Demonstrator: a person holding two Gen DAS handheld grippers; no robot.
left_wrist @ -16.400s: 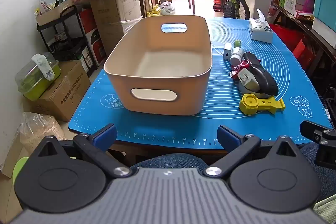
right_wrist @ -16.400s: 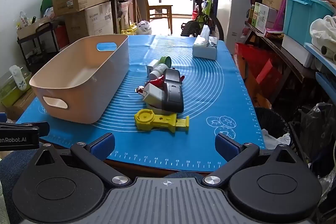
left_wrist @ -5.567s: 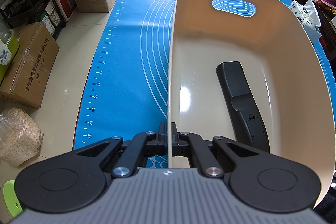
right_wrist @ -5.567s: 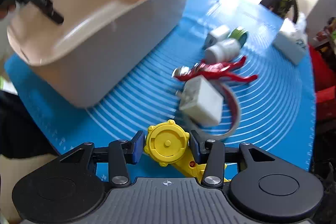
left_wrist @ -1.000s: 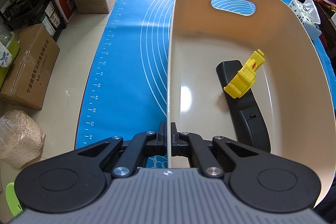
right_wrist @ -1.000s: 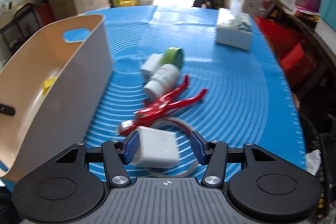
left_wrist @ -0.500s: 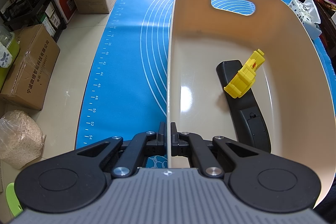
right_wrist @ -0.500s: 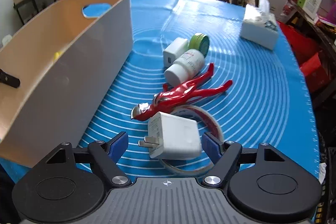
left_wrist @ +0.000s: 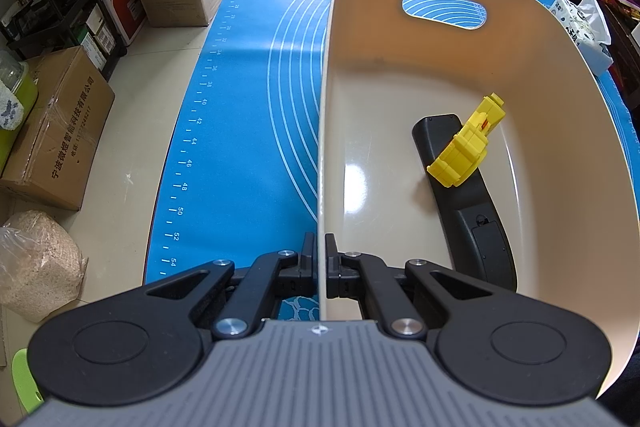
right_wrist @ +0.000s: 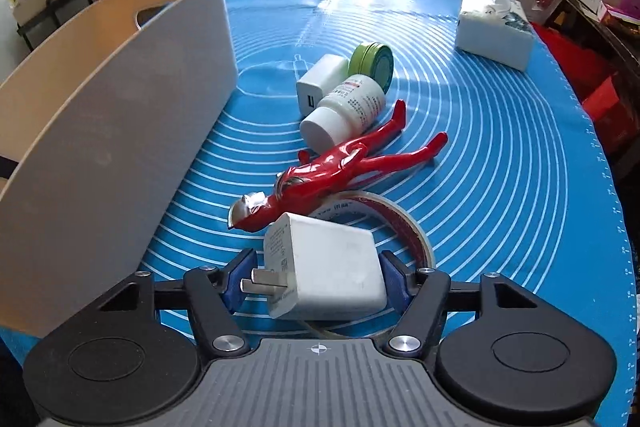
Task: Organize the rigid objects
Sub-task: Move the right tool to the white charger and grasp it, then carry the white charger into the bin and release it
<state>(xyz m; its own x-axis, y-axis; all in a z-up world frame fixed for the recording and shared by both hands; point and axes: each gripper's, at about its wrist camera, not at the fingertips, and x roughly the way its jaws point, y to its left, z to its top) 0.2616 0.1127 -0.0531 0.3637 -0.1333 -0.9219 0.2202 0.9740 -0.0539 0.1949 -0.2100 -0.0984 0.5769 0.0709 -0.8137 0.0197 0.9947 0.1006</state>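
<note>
Left hand-held gripper (left_wrist: 320, 269) is clamped on the near rim of one beige bin (left_wrist: 552, 75), which contains one black remote (left_wrist: 468, 203) and one yellow toy (left_wrist: 466, 147). Right hand-held gripper (right_wrist: 316, 281), jaws just closing, brackets one white charger (right_wrist: 328, 279) at lower centre. On the blue mat (right_wrist: 500, 155): one red figure (right_wrist: 340, 167), one tape roll (right_wrist: 400, 223), one white bottle (right_wrist: 344, 111), one green tin (right_wrist: 372, 61), a second charger (right_wrist: 320, 79).

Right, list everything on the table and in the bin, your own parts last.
Bin: one, beige, on the blue mat.
Remote: one, black, in the bin.
Yellow toy: one, resting on the remote.
Big charger: one, white, atop the tape roll.
Figure: one, red, mid-mat.
Bottle: one, white, lying down.
Small charger: one, white, behind the bottle.
Tin: one, green.
Tissue pack: one, white, far right.
Left hand-held gripper: shut on the bin's rim.
Right hand-held gripper: closing around the big charger.
</note>
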